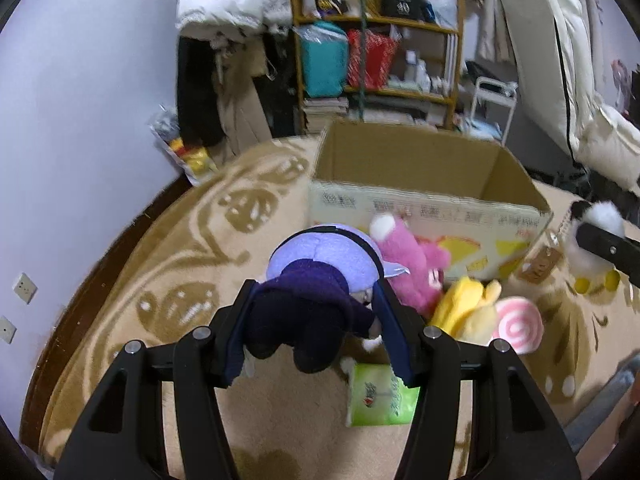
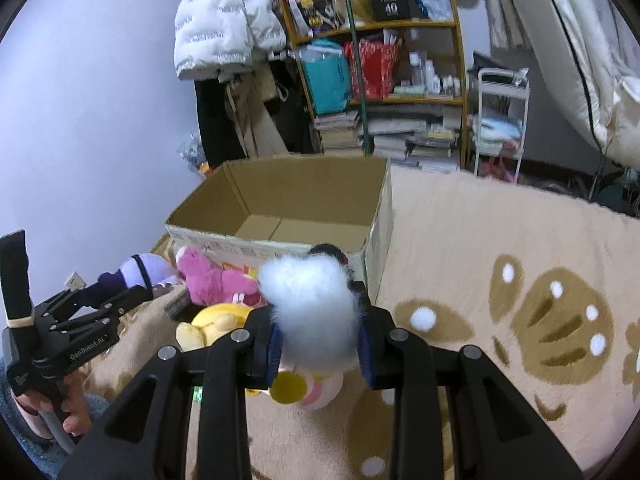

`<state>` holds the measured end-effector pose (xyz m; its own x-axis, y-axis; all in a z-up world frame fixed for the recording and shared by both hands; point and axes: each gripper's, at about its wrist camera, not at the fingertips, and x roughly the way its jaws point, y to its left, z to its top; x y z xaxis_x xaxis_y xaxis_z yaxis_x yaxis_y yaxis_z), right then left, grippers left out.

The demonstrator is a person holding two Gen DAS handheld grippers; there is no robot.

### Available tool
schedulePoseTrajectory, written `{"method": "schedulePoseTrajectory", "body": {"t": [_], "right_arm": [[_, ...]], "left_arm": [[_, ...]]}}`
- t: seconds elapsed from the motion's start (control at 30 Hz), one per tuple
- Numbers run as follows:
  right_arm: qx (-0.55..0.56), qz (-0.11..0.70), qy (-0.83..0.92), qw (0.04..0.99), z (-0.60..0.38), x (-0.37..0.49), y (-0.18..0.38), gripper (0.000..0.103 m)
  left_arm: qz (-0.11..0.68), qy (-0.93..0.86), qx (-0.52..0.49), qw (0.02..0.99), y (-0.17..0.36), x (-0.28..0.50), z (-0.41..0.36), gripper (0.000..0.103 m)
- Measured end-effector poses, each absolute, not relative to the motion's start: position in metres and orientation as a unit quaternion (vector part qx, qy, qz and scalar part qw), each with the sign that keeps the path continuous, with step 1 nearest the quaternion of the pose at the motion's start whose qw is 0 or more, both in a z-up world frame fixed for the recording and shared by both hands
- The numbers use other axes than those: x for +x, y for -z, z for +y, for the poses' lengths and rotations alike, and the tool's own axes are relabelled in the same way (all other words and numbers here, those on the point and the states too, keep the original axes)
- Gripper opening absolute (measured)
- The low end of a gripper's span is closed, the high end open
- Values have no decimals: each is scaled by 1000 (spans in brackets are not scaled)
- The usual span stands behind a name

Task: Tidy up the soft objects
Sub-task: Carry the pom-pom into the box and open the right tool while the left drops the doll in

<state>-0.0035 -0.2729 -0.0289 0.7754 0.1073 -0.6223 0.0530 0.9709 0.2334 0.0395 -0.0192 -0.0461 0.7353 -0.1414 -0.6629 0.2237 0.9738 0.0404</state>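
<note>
My left gripper (image 1: 316,300) is shut on a purple plush doll (image 1: 316,280) with a lilac head and dark body, lifted above the rug. My right gripper (image 2: 318,320) is shut on a fluffy white plush toy (image 2: 312,304) with black parts and yellow feet. An open cardboard box (image 1: 420,200), also seen in the right wrist view (image 2: 280,216), stands just beyond both, its bottom bare. On the rug by the box lie a pink plush (image 1: 412,264), a yellow plush (image 1: 464,304) and a pink-swirl plush (image 1: 518,328). The left gripper (image 2: 132,292) with its doll shows at the left of the right wrist view.
A green tissue pack (image 1: 380,396) lies on the patterned beige rug (image 2: 520,264). Behind the box stand a cluttered wooden shelf (image 2: 380,92), hanging coats (image 2: 224,20) and a white cart (image 2: 500,120). A mattress (image 1: 560,60) leans at the right. A hand (image 2: 72,408) grips the left tool.
</note>
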Motion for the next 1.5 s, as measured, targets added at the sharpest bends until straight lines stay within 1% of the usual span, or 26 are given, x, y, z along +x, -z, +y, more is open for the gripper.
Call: {"method": "schedulePoseTrajectory", "body": {"t": [0.27,0.47,0.63,1.07,1.37,1.5], "right_arm": [[108,265,-16,958,-271,-18,5,32],[102,232,-24,967,-269,-14,-11,32],[94,207,-32,973,-262,-3,-26,32],[74,188,-24,979,-254,38,-30,32],[81,203,-28,976,-255,62,-19,32],[79,214,-31,973,-256,71,-11,32]], "left_arm": [[279,80,54,955,18,30,-11,56],[246,87,50,964,3,26,-11,56],[219,91,72,969,-6,28,-21,56],[180,98,78,976,-26,68,-45,57],[189,105,85,973,-21,93,-61,57],[207,114,84,968,-15,104,-67,57]]}}
